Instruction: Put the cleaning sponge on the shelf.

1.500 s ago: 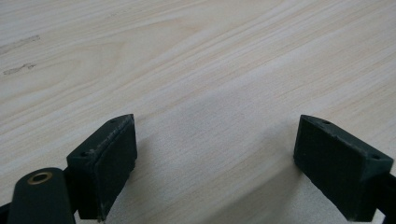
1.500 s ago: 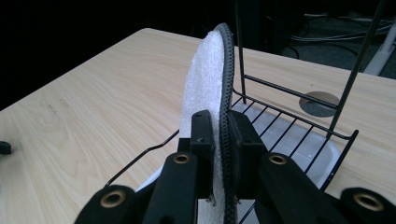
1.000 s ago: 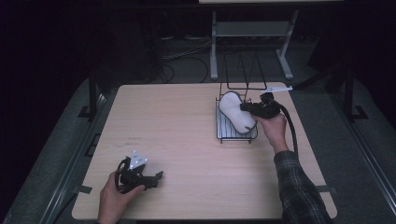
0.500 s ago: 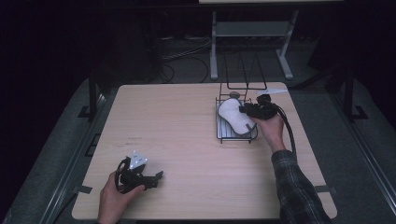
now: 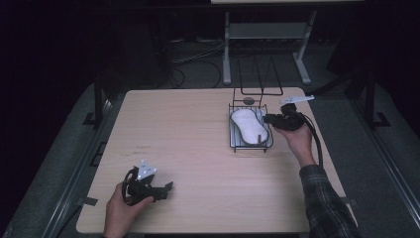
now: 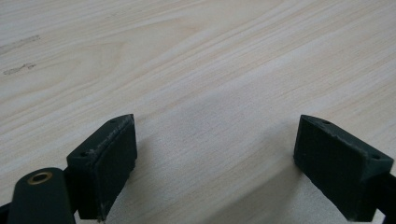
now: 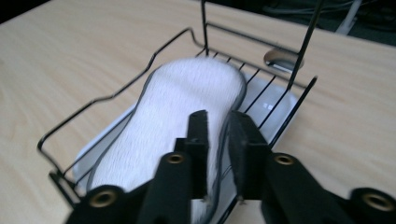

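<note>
Gripping the white pad's [image 7: 173, 121] edge inside the wire rack [image 7: 107, 100], right claw [image 7: 218, 154] has just closed.

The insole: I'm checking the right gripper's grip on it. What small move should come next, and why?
Probably lift it a little. The right gripper has just been closing, its jaws pinching the edge of the insole, which lies inside the wire rack. The left gripper rests open on the table.

Table [image 5: 198, 148] lit bright from above, room around it near black, soft shadows under the left gripper [image 6: 215, 158], slight motion blur on the insole [image 7: 173, 121]
</note>
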A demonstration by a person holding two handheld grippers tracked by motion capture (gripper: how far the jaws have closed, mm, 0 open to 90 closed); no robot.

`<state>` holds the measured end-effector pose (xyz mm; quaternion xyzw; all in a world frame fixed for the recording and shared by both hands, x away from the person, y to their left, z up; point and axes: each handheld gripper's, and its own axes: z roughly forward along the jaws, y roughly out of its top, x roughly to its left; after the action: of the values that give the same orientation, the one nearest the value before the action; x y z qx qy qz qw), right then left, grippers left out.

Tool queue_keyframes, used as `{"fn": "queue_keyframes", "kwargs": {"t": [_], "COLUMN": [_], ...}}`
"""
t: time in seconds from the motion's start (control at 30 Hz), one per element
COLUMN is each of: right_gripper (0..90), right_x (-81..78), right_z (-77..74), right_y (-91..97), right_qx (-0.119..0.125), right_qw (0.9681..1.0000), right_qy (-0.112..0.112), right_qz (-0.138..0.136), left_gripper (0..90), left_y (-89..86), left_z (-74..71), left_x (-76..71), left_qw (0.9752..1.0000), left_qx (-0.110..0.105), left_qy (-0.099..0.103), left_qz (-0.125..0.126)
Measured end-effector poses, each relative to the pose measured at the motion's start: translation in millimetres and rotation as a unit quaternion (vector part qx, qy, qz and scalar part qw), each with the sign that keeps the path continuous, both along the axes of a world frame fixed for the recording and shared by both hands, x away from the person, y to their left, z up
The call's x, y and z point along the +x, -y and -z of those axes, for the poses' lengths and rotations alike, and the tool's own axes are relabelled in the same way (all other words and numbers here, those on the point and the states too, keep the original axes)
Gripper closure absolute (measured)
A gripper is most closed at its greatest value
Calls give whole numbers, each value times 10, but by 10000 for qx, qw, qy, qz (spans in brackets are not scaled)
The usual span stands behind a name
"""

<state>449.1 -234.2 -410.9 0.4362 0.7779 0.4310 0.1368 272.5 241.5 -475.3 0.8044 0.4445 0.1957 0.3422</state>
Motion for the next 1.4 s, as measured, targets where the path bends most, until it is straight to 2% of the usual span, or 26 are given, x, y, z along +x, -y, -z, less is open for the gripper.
{"fn": "queue_keyframes", "kwargs": {"t": [0.13, 0.37, 0.43, 0.57, 0.73, 0.93, 1.07, 1.23, 1.33, 1.4], "right_gripper": [873, 894, 894, 894, 878, 732, 536, 318, 214, 175], "right_x": [-85, -169, -186, -226, -248, -298, -350, -469, -548, -601], "right_z": [50, 172, 208, 227, 200, 111, 73, 25, 15, 19], "right_y": [2, -61, -86, -141, -149, -86, -52, 7, 46, 72], "right_qx": [-44, -194, -250, -205, -202, -110, -124, -189, -289, -332], "right_qw": [9998, 9988, 9984, 9980, 9982, 9990, 9993, 9997, 9995, 9993], "right_qy": [-117, -284, -300, -247, -193, -146, -157, -114, -123, -143], "right_qz": [-165, -352, -410, -543, -525, -411, -302, -39, 20, 42], "left_gripper": [126, 126, 126, 126, 126, 126, 126, 125, 125, 125], "left_y": [0, 0, -1, 0, 0, 0, 0, 0, 1, 3], "left_z": [0, 0, 0, 0, 0, 0, 0, -1, 0, -1], "left_x": [0, 0, 0, 0, 0, 0, 0, 0, 2, 4], "left_qw": [10000, 10000, 10000, 10000, 10000, 10000, 10000, 10000, 10000, 10000], "left_qx": [1, -1, 6, 3, 1, 1, 1, 4, 1, 2], "left_qy": [-1, -1, -1, -2, -2, -2, -2, -3, -3, -5], "left_qz": [-2, -1, 3, 0, -1, -2, -2, 0, -1, -8]}}
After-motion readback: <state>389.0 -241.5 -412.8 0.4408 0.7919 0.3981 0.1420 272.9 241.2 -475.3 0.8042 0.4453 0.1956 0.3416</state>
